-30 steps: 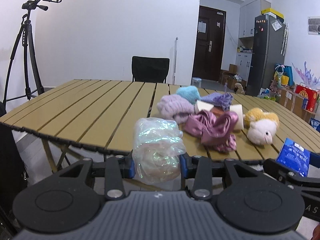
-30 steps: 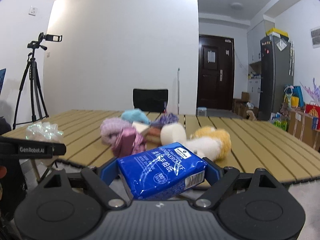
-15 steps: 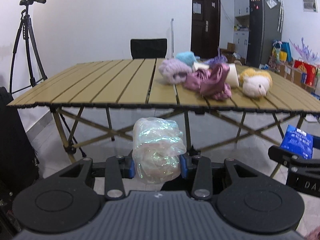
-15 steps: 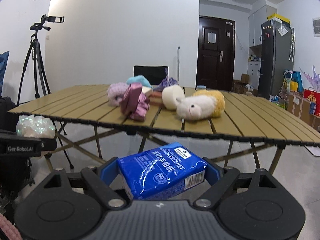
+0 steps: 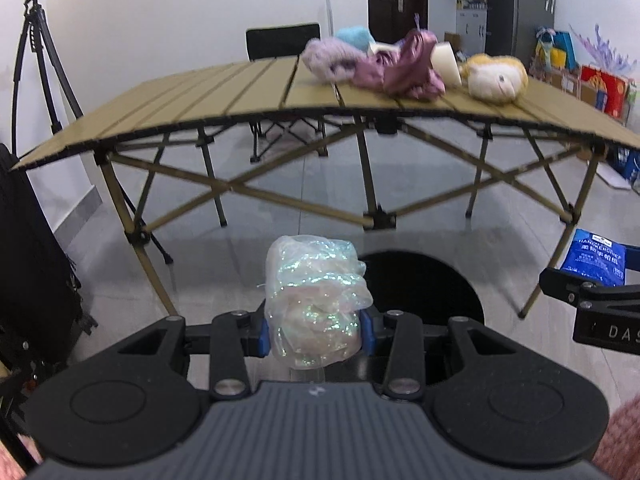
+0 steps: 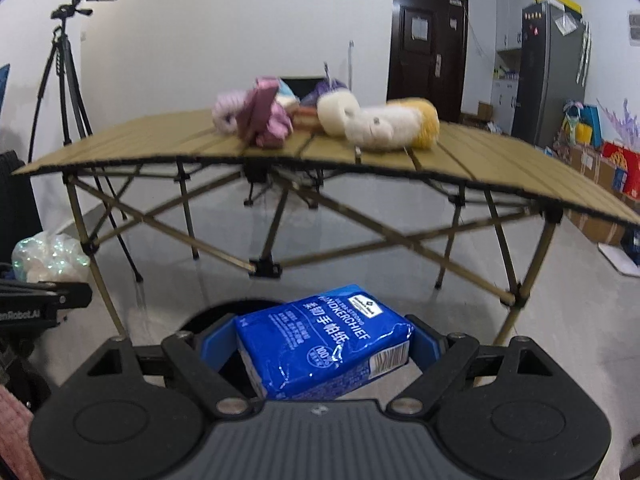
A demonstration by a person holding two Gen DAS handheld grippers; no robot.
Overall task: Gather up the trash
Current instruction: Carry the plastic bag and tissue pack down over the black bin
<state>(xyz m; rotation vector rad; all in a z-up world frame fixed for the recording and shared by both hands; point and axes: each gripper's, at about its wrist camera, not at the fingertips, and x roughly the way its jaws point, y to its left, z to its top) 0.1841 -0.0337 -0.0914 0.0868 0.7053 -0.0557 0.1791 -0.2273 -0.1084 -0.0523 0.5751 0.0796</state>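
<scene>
Slats of tan wood are making up the top of a folding table (image 5: 224,96), which is being carried on crossed metal legs over a pale tiled floor (image 6: 400,280) and is being viewed from below its edge in both wrist views. A heap of soft things is being borne near the middle of the tabletop: purple and pink fabric pieces (image 5: 404,66), a teal fluffy piece behind them, a cream roll, and a white and yellow plush toy (image 5: 496,78) lying on its side at the heap's right end. A black chair (image 5: 282,42) is being seen beyond the far side of the table, a camera tripod (image 6: 66,76) against the white wall at the left, and a dark door and a grey refrigerator (image 6: 554,76) at the right. On the floor in front of the table, a round black opening, seemingly a bin (image 5: 424,284), is being partly hidden behind the gripped items; its rim cannot be made out clearly.

A crumpled wad of iridescent clear plastic (image 5: 314,300) is being pinched between the blue pads of the left gripper (image 5: 316,330), whose fingers are being kept closed tightly on it, just above and beside the black opening. A blue pack of paper handkerchiefs (image 6: 324,344) is being clamped across its width by the right gripper (image 6: 320,344), its fingers being spread wide around the pack and pressed on both ends, also over the dark opening. Each gripper is being caught at the edge of the other's view, the two being held side by side and apart.
</scene>
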